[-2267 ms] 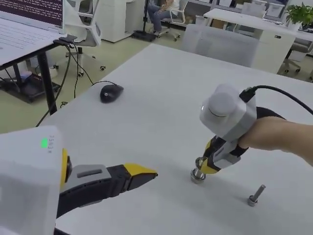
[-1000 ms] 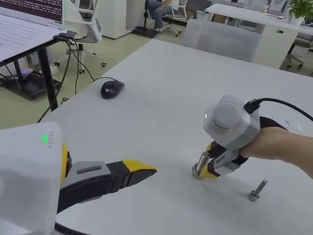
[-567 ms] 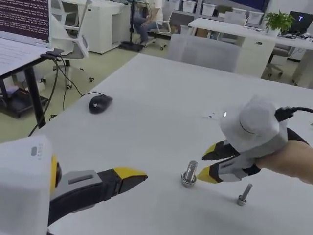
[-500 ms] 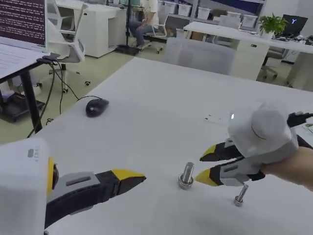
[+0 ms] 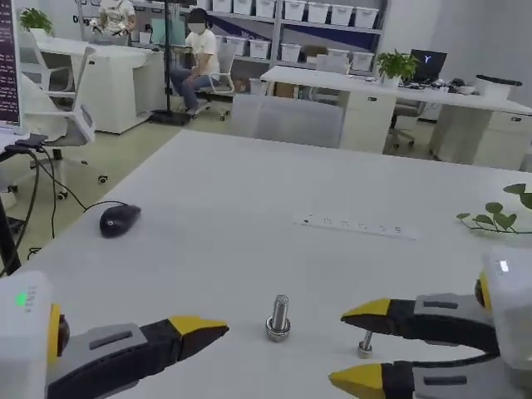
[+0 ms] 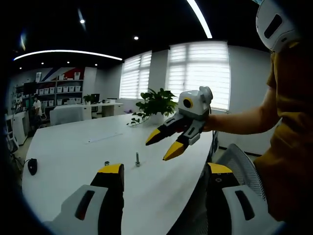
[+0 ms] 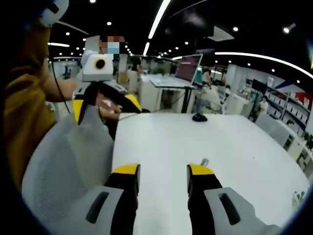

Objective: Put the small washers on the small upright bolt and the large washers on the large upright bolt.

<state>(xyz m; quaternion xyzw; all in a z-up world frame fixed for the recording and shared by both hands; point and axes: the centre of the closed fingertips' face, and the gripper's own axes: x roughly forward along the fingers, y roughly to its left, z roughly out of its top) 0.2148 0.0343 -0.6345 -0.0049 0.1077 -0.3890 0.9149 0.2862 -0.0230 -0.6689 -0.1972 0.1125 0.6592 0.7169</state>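
In the head view the large upright bolt (image 5: 279,314) is standing near the front of the white worktop (image 5: 249,208), with a wider metal collar (image 5: 278,333) sitting round its foot. The small upright bolt (image 5: 365,344) is standing a little to its right, apart from it. The right hand-held gripper (image 5: 356,346) is hanging over the worktop on the right, its yellow-tipped jaws gaping wide and gripping nothing. The small upright bolt is showing in the gap between the tips, though whether it is touching either one cannot be told. The left hand-held gripper (image 5: 198,329) is hovering at the lower left, pointing toward the large upright bolt and stopping well short of it. The left gripper view is showing its jaws spread wide with nothing between them. A black computer mouse (image 5: 119,219) is lying near the worktop's left edge, and a white power strip (image 5: 357,226) is lying further back.
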